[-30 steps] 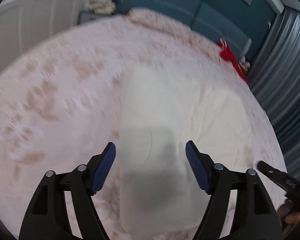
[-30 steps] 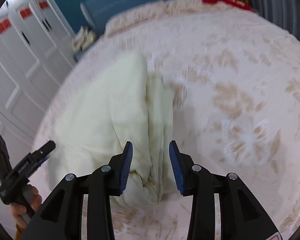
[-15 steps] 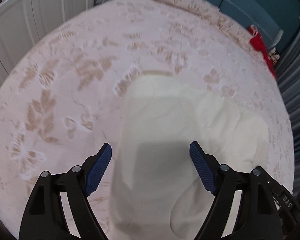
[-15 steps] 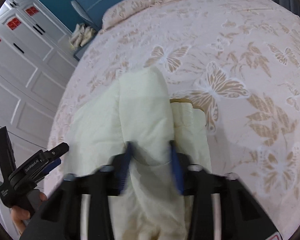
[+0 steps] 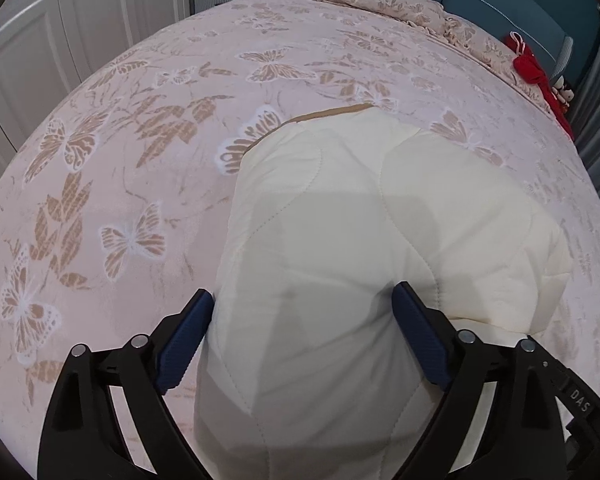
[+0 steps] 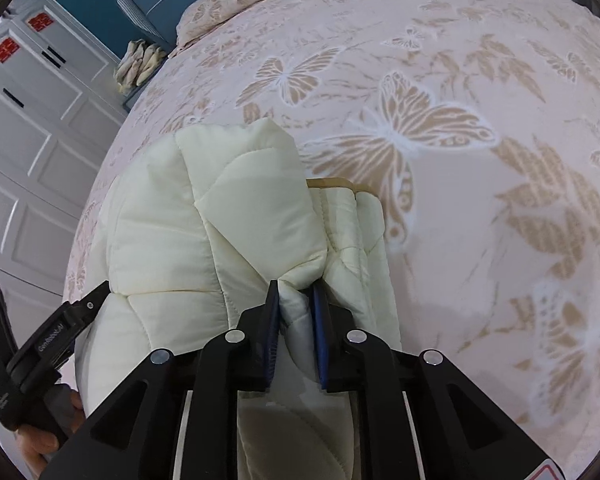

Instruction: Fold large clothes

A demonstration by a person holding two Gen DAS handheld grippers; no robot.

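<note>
— Bedroom stuff first: what did we have under us?

— We had the bed, pink with tan butterflies, white cupboard doors to one side and a blue headboard at the far end. On it lay the jacket, a cream quilted thing, already doubled into a thick bundle.

— And why did we pinch it with the right gripper?

— We judged that was for control. The jaws were clenched on a bunched ridge of the jacket, near the edge closest to us, so a whole puffy layer could be carried at once instead of slipping. Padding like that springs back, so a firm bite made sense to us.

— The left gripper?

— Spread wide, gripping nothing. Its two blue pads sat either side of the bundle's near end; whether they touched the cloth or hung just above it, we could not tell. We read it as bracing or pressing the pile flat while the right side did the folding.

— Where was the jacket against each of us?

— It ran straight ahead of the left gripper, filling the gap between the fingers and stretching away toward the pillows. From the right view it lay mostly left of the pinch, with a narrower folded strip and a tan trim just beyond and right of it.

— How far along?

— Well into folding, we guessed; one more fold seemed likely.
</note>
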